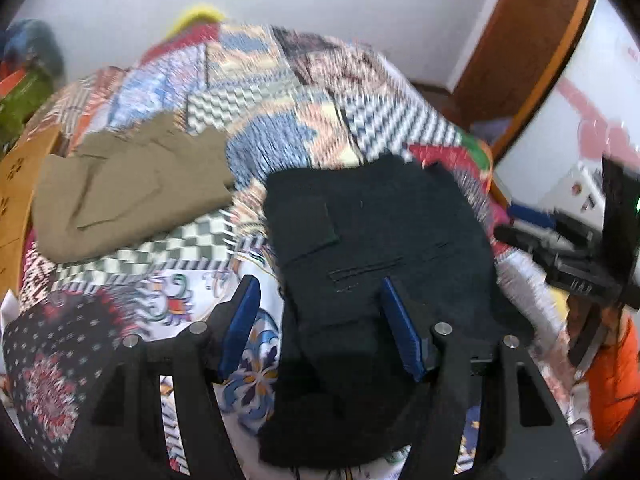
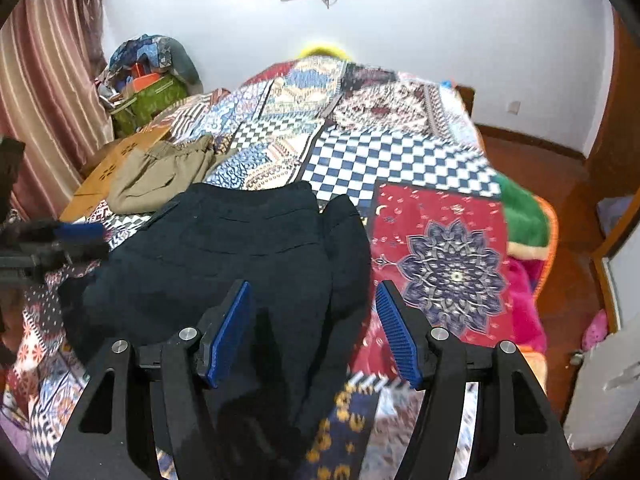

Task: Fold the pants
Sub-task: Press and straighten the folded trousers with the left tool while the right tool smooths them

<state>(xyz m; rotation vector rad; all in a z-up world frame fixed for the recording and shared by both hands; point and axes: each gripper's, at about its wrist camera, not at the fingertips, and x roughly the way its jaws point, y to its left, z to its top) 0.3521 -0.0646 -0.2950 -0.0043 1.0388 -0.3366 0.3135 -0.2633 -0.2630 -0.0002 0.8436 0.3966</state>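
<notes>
Black pants [image 1: 372, 248] lie on the patchwork bedspread [image 1: 280, 120], waist end away from me, partly folded over. In the right wrist view the black pants [image 2: 240, 248] lie in front of me with one leg bunched at their right edge. My left gripper [image 1: 318, 284] is open and empty, hovering over the pants' near left part. My right gripper [image 2: 312, 292] is open and empty, over the pants' near right part. The right gripper shows at the right edge of the left wrist view [image 1: 568, 248], the left gripper at the left edge of the right wrist view [image 2: 52, 240].
Folded khaki pants [image 1: 132, 200] lie on the bed to the left, also in the right wrist view [image 2: 160, 176]. A cardboard box [image 2: 116, 164] sits beside them. A pile of bags [image 2: 148, 84] stands by the curtain [image 2: 44, 92]. Wooden floor [image 2: 560, 184] lies right of the bed.
</notes>
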